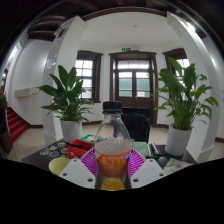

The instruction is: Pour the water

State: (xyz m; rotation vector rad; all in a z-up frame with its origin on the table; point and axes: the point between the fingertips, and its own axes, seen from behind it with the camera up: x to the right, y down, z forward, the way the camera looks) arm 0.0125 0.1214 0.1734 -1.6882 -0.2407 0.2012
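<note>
My gripper (112, 170) has its two fingers pressed tight on a clear bottle (112, 148) with a dark cap. The bottle stands straight up between the pink pads (91, 161), at twelve o'clock from my hand. Orange liquid sits low inside. I can't see a cup. To pour well, I think I should keep squeezing and tip slowly.
</note>
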